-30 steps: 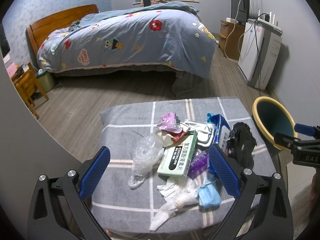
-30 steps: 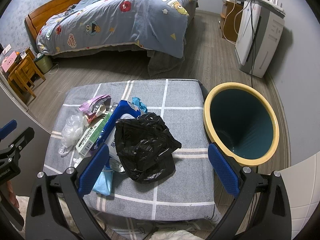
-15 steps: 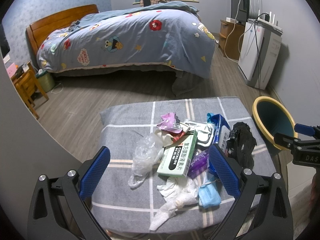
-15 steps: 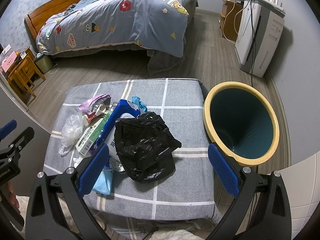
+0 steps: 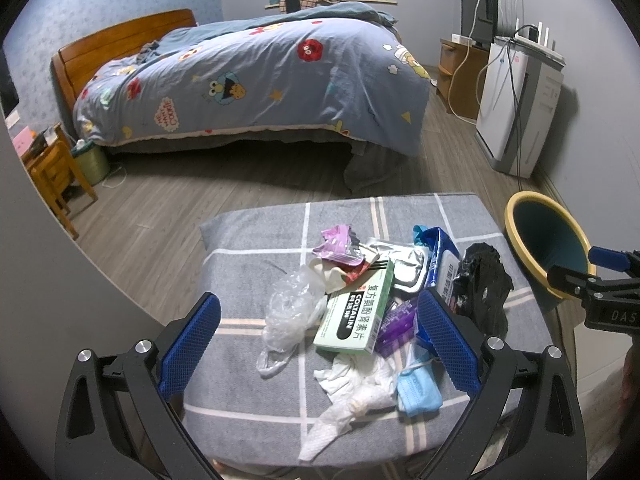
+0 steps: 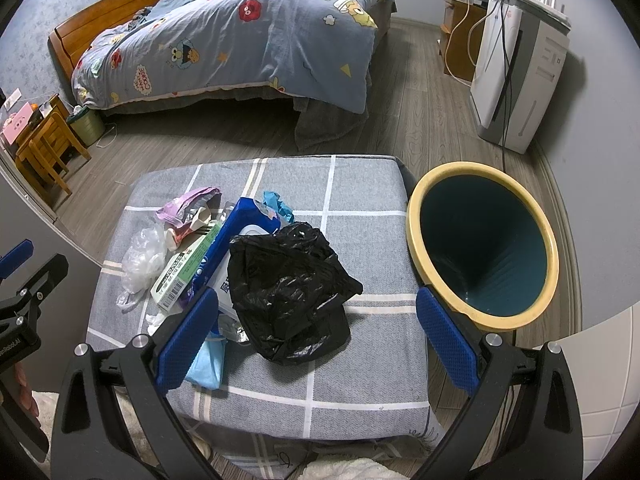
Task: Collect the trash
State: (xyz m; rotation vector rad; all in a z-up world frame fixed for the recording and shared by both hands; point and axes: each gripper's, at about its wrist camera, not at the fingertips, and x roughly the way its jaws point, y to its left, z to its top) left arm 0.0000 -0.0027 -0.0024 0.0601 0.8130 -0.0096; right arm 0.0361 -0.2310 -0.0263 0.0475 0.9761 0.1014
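Both grippers hang above the near edge of the cushion (image 6: 360,208), jaws spread wide and gripping nothing: the left gripper (image 5: 320,344) over the left part of the pile, the right gripper (image 6: 318,334) over the black bag (image 6: 288,284). All the trash lies heaped on the cushion's left half; none shows in the bin (image 6: 482,248), which stands on the floor touching the cushion's right side, mouth tilted toward the cameras. Nothing appears collected yet, so the step in hand is judged to be the first pick. The black bag is the sensible start for the right gripper: it lies topmost, nearest the bin, overlapping the wipes pack (image 6: 244,228). A good grasp would come down on a raised fold near the bag's middle, pinching film only, so the pack beneath is not dragged along. The bag is limp and will sag, so it should be lifted well clear before swinging right over the yellow rim. The left gripper could take the box (image 5: 354,316), a stiff thing that suits a grip across its narrow sides. The clear bag (image 5: 290,312), tissue (image 5: 352,392) and mask (image 5: 418,392) beside it are soft and may cling together or snag.
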